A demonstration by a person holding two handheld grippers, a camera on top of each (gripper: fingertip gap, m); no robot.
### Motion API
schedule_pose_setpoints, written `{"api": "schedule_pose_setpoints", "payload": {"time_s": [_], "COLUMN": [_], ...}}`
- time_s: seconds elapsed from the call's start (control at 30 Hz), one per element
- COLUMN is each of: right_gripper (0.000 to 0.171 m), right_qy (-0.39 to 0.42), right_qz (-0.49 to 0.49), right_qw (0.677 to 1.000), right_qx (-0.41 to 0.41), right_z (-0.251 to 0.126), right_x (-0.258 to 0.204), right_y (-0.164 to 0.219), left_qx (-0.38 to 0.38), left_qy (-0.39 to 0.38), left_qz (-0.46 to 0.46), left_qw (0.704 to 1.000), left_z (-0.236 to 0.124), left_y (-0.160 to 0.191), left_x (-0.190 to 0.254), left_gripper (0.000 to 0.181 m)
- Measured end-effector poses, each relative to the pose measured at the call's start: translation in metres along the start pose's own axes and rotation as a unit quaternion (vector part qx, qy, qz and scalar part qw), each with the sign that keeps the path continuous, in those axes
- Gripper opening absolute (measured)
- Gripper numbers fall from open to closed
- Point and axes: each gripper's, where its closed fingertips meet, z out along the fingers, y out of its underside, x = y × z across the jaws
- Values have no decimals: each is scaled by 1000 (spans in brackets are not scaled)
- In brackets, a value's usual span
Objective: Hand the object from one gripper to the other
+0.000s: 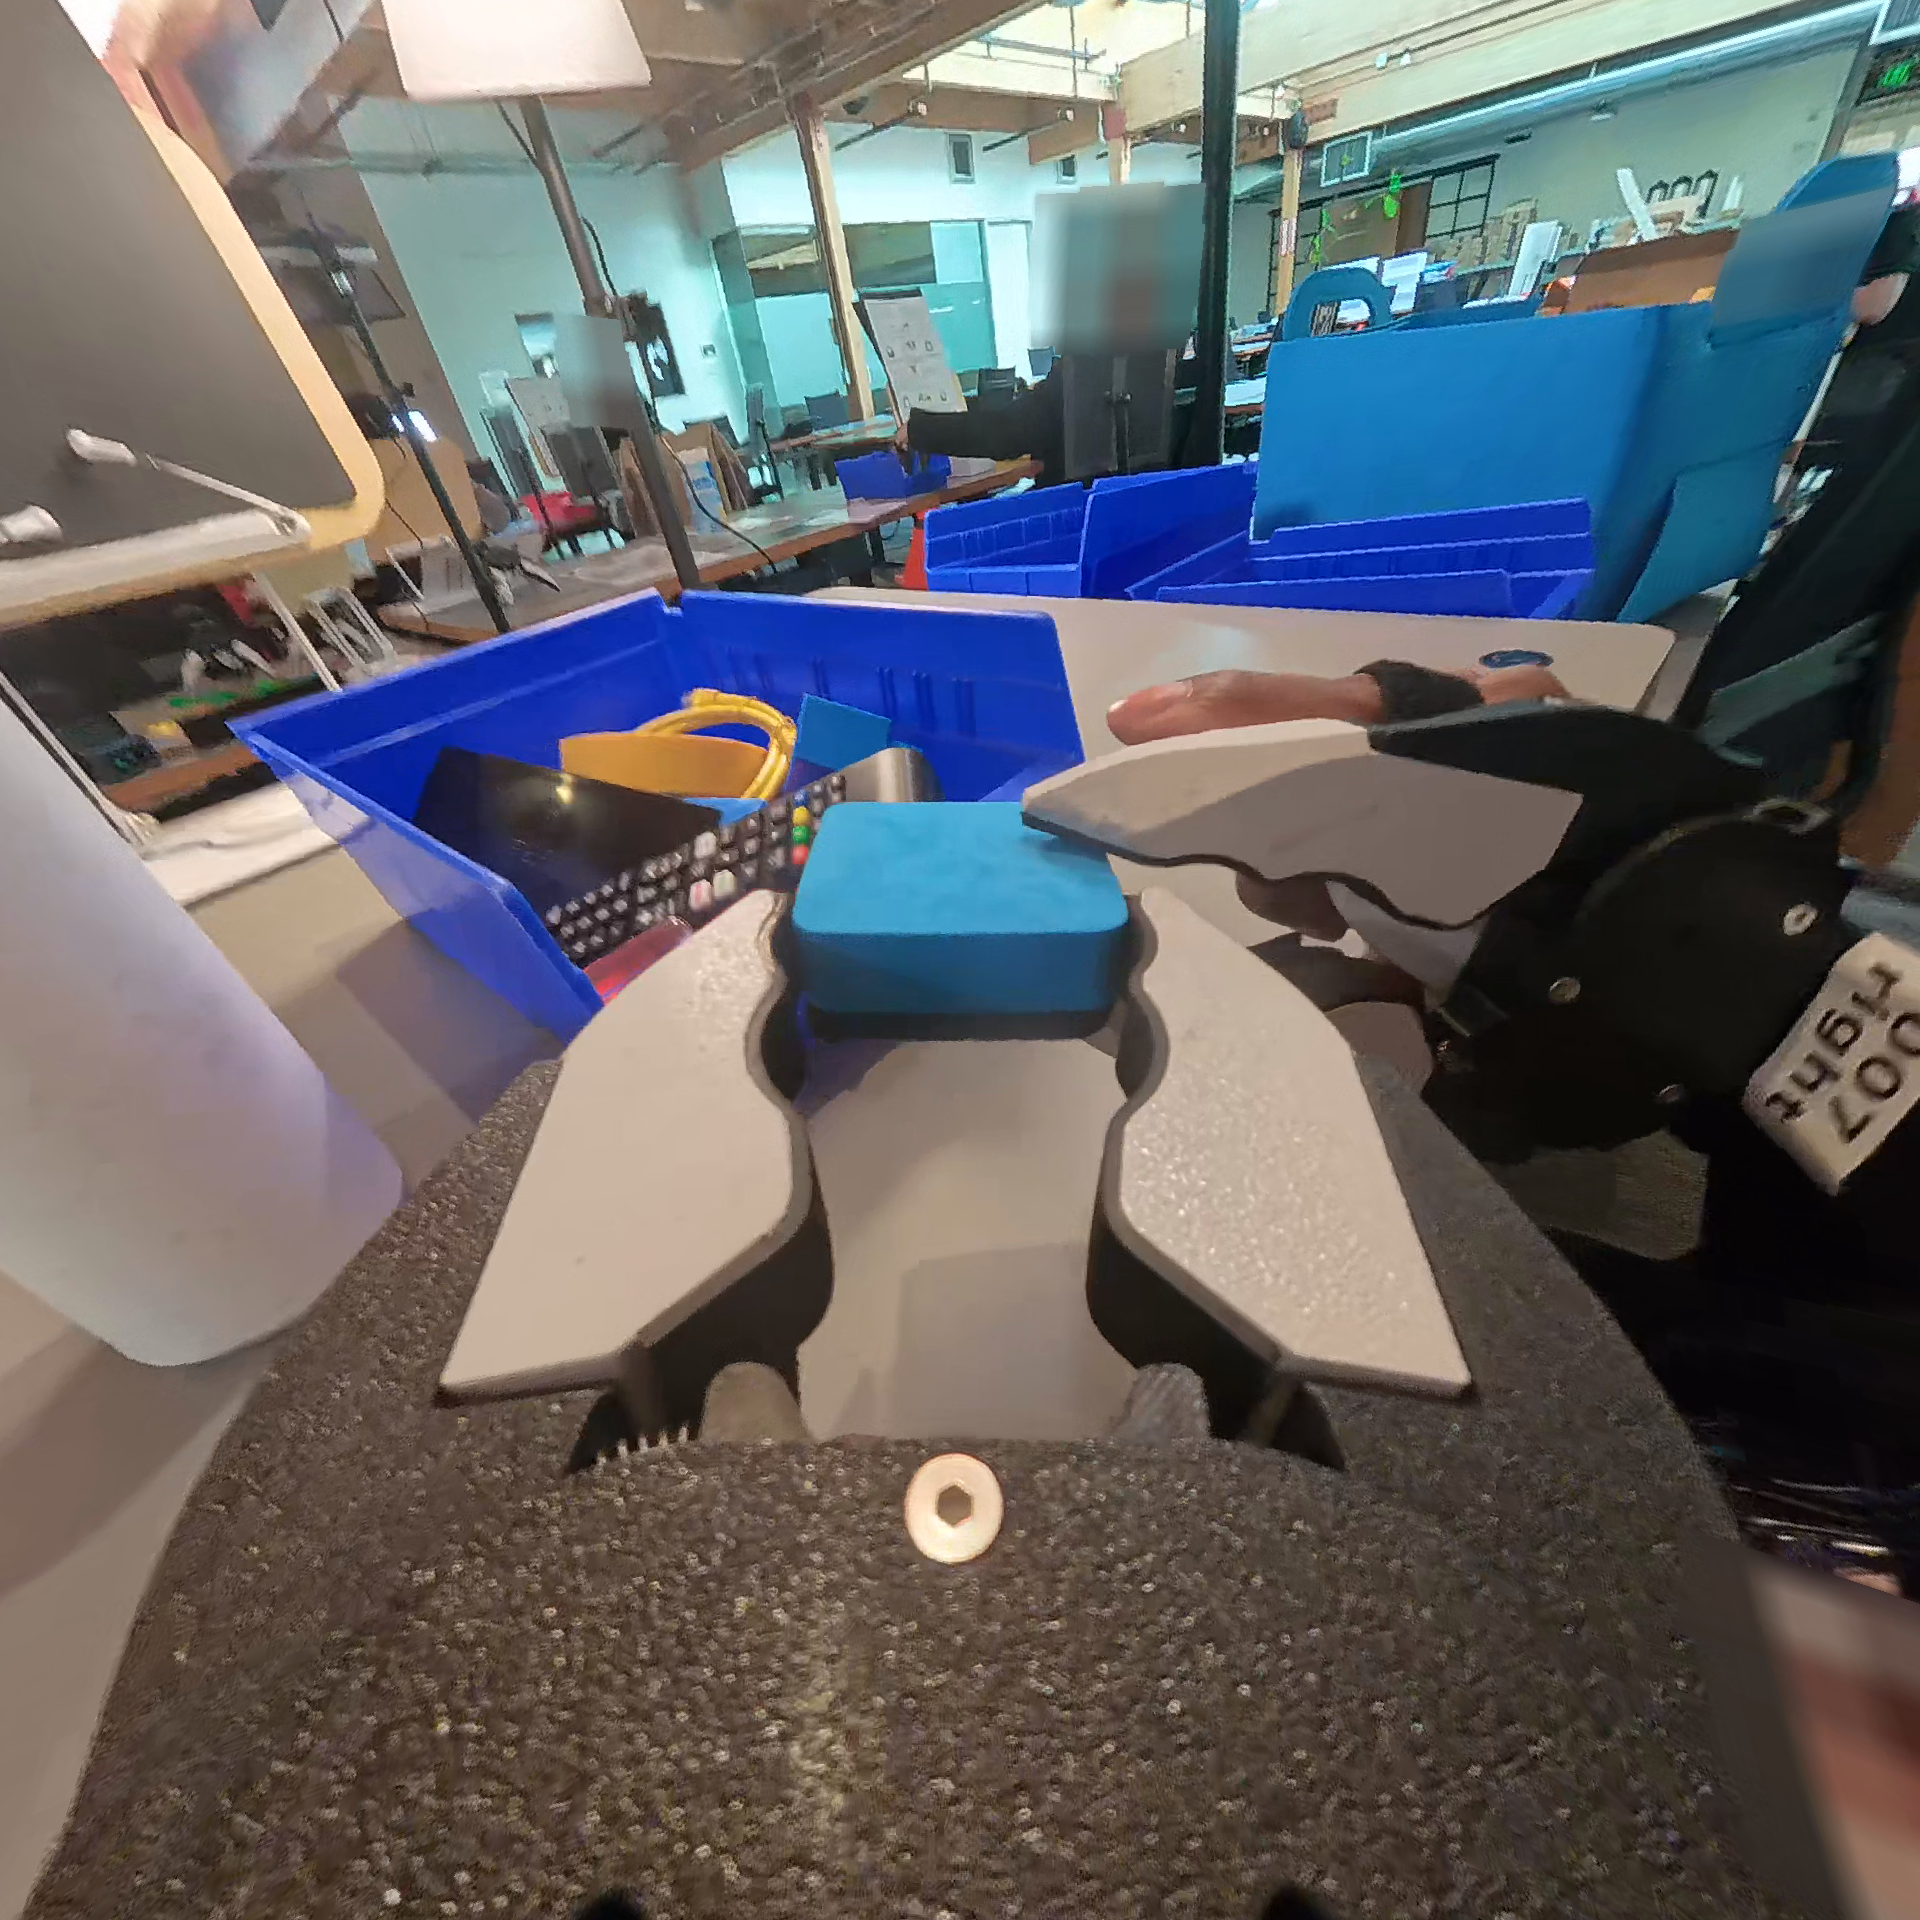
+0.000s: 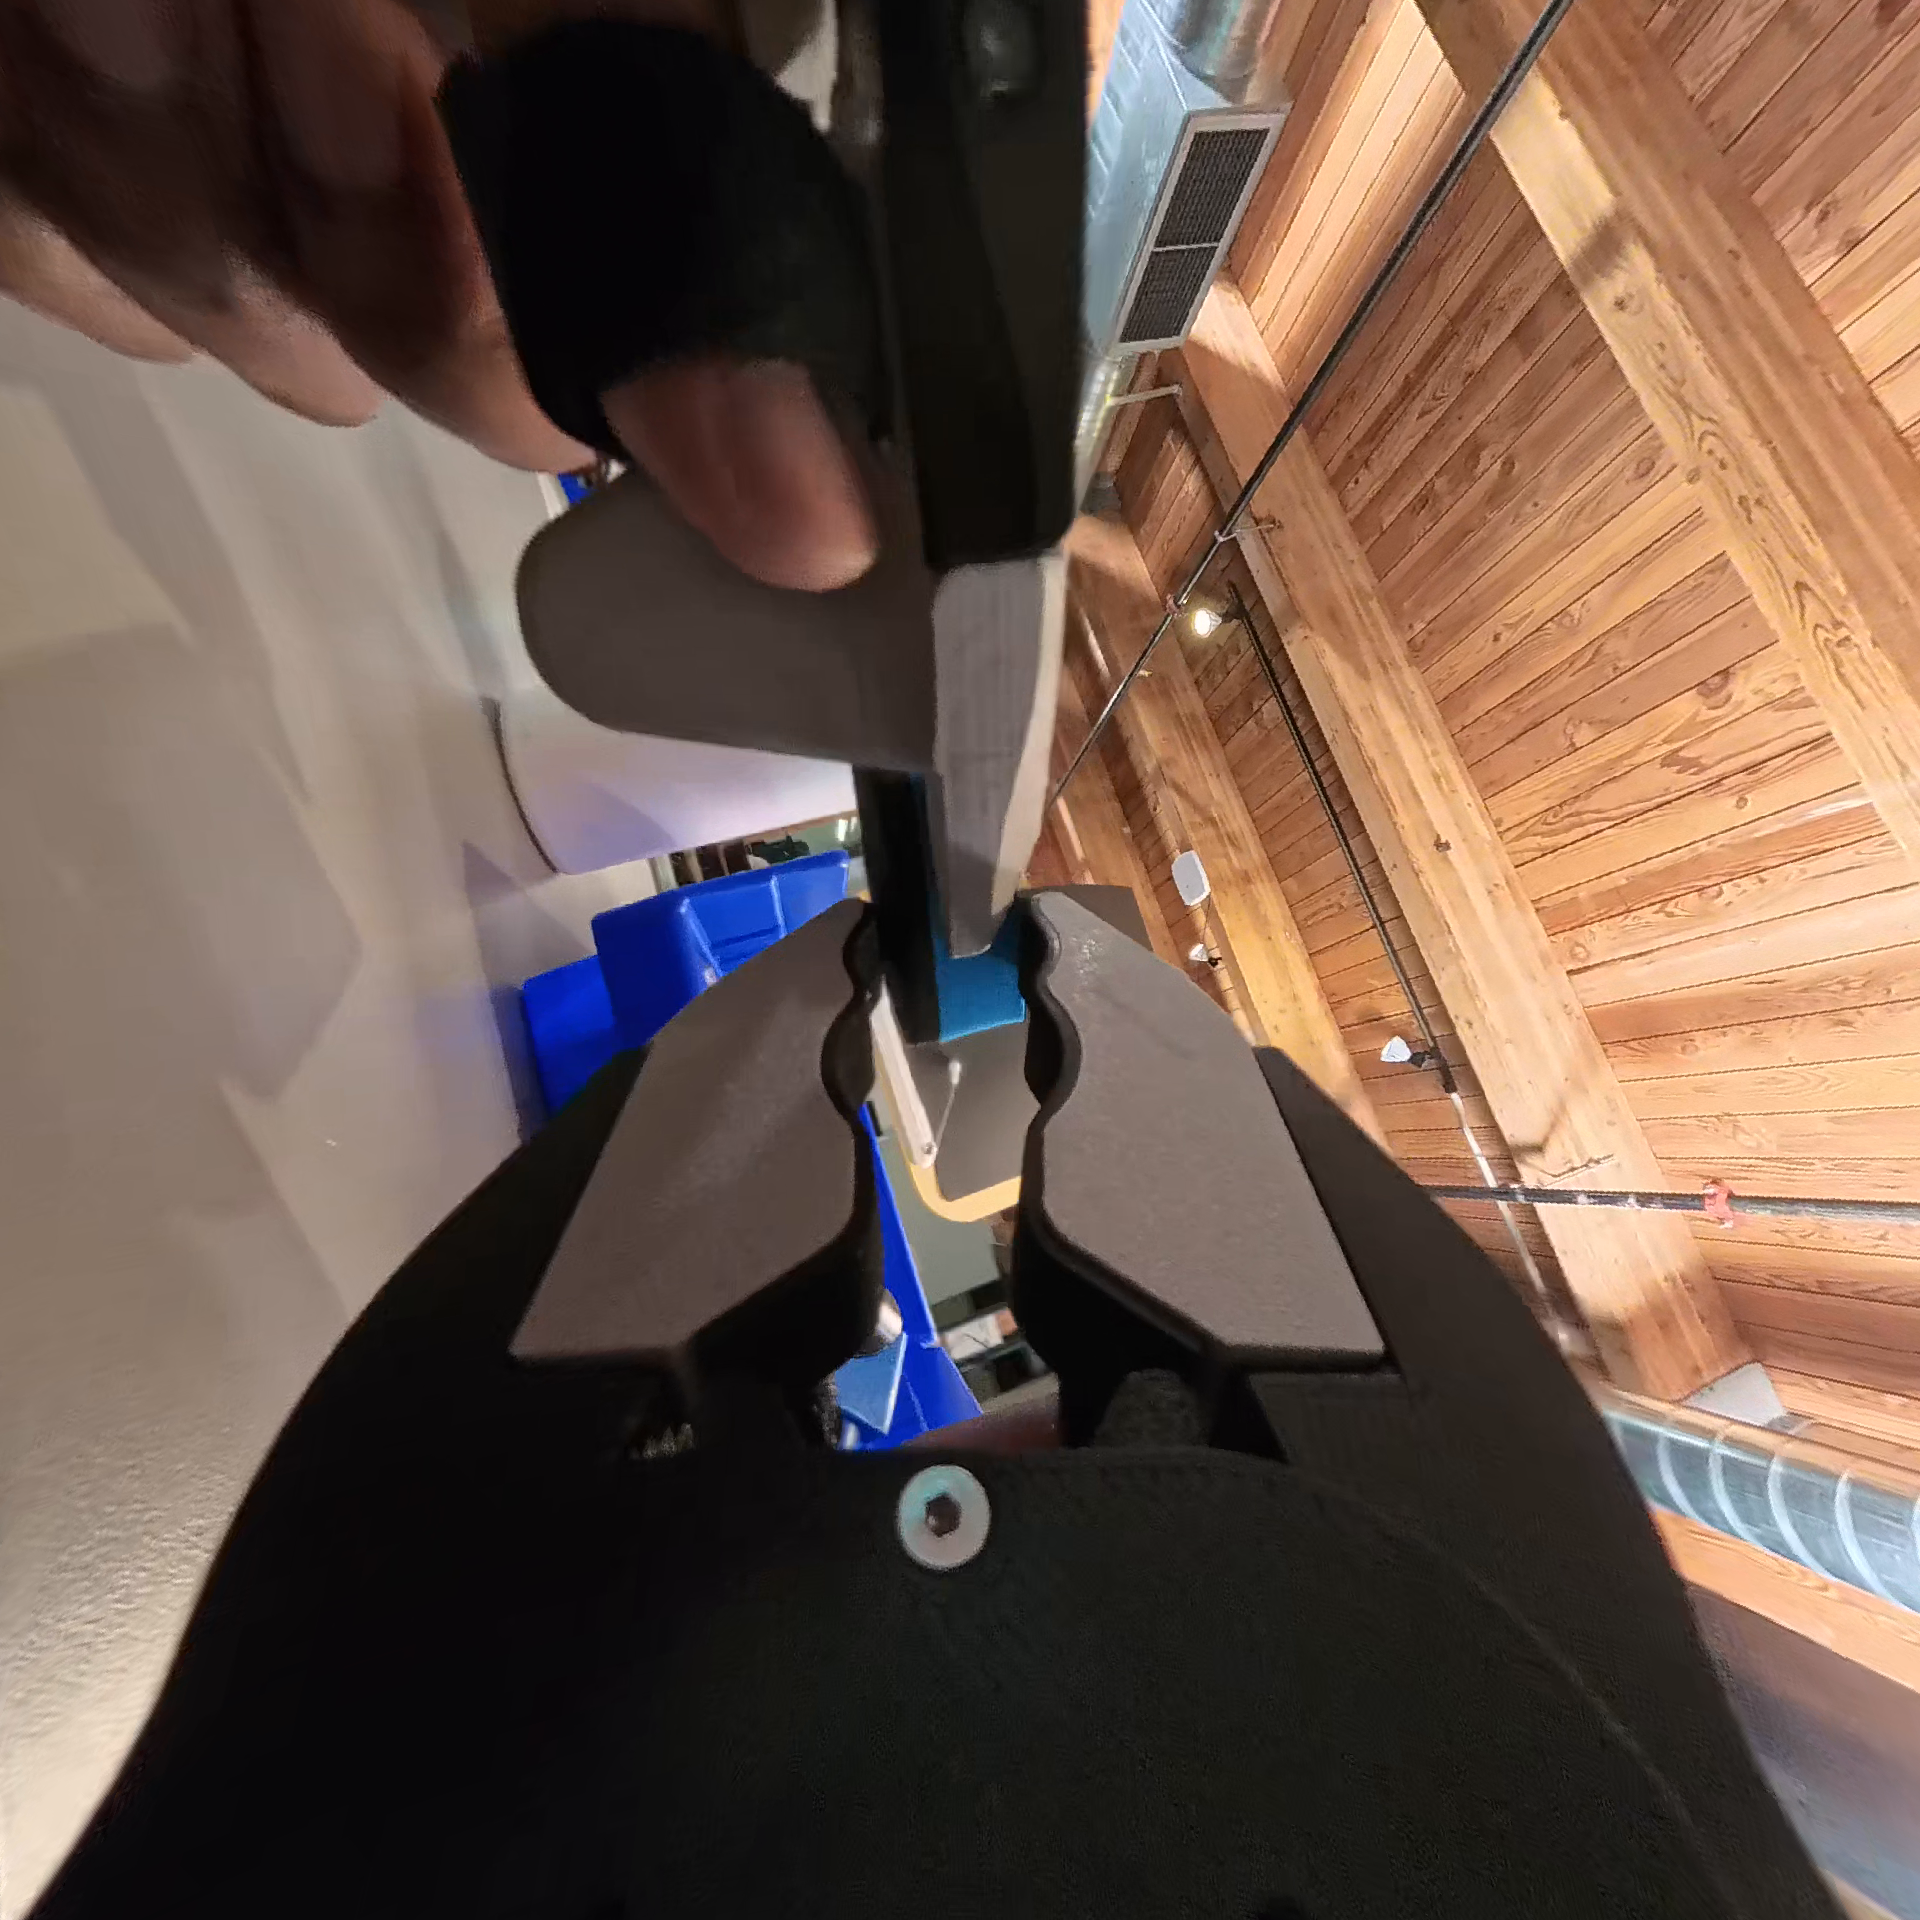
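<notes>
A blue square foam block (image 1: 956,904) with a black base is held in the air over the grey table (image 1: 1299,634). My left gripper (image 1: 956,940) is shut on its two sides. My right gripper comes in from the right; its upper finger (image 1: 1247,805) lies on the block's top right corner, and its lower finger is hidden beneath. In the right wrist view my right gripper (image 2: 948,966) has its tips pressed on the block (image 2: 977,992), one on the black face and one on the blue. The left gripper's grey finger (image 2: 987,748) and a hand (image 2: 748,478) show above it.
A blue bin (image 1: 343,769) stands just behind the block, holding a remote control (image 1: 665,883), a yellow cable (image 1: 727,717) and other items. A white cylinder (image 1: 135,1091) stands close on the left. More blue bins (image 1: 1351,561) are stacked at the back right. The tips of both grippers are at nearly the same place.
</notes>
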Motion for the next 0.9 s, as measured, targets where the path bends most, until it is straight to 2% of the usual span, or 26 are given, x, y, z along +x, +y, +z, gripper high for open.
{"api": "schedule_pose_setpoints", "payload": {"time_s": [0.13, 0.2, 0.23, 0.3, 0.37, 0.43, 0.5, 0.6, 0.67, 0.73, 0.8, 0.83, 0.9], "right_gripper": [31, 33, 34, 40, 45, 51, 49, 52, 53, 50, 28, 28, 26], "right_qy": [-46, -106, -145, -241, -309, -348, -368, -405, -430, -443, -433, -420, -380], "right_qz": [152, 289, 371, 522, 611, 665, 698, 715, 714, 710, 708, 706, 680], "right_qw": [987, 951, 916, 815, 721, 646, 593, 545, 528, 529, 543, 557, 619], "right_qx": [13, 28, 39, 72, 104, 139, 160, 166, 161, 141, 127, 122, 96], "right_z": [-1, -2, -3, -9, -17, -26, -31, -36, -39, -38, -35, -32, -24], "right_x": [6, 8, 8, 8, 15, 23, 29, 27, 23, 16, 13, 13, 10], "right_y": [3, 8, 10, 6, 0, -7, -11, -18, -26, -32, -32, -29, -18], "left_qx": [25, 50, 64, 103, 152, 166, 161, 151, 155, 152, 141, 120, 68], "left_qy": [-48, -50, -44, -20, 6, 19, 0, 1, 9, 20, 16, 16, 19], "left_qz": [140, 217, 258, 324, 344, 344, 360, 379, 392, 400, 394, 380, 339], "left_qw": [989, 974, 963, 940, 927, 924, 919, 913, 907, 903, 908, 917, 938], "left_z": [-8, -14, -17, -24, -32, -35, -32, -29, -27, -24, -21, -18, -12], "left_y": [-10, -18, -20, -23, -29, -30, -28, -23, -21, -17, -14, -11, -1], "left_x": [-7, -2, 2, 15, 27, 30, 26, 29, 37, 44, 42, 37, 27], "left_gripper": [59, 59, 59, 59, 59, 59, 59, 59, 59, 59, 59, 59, 60]}}
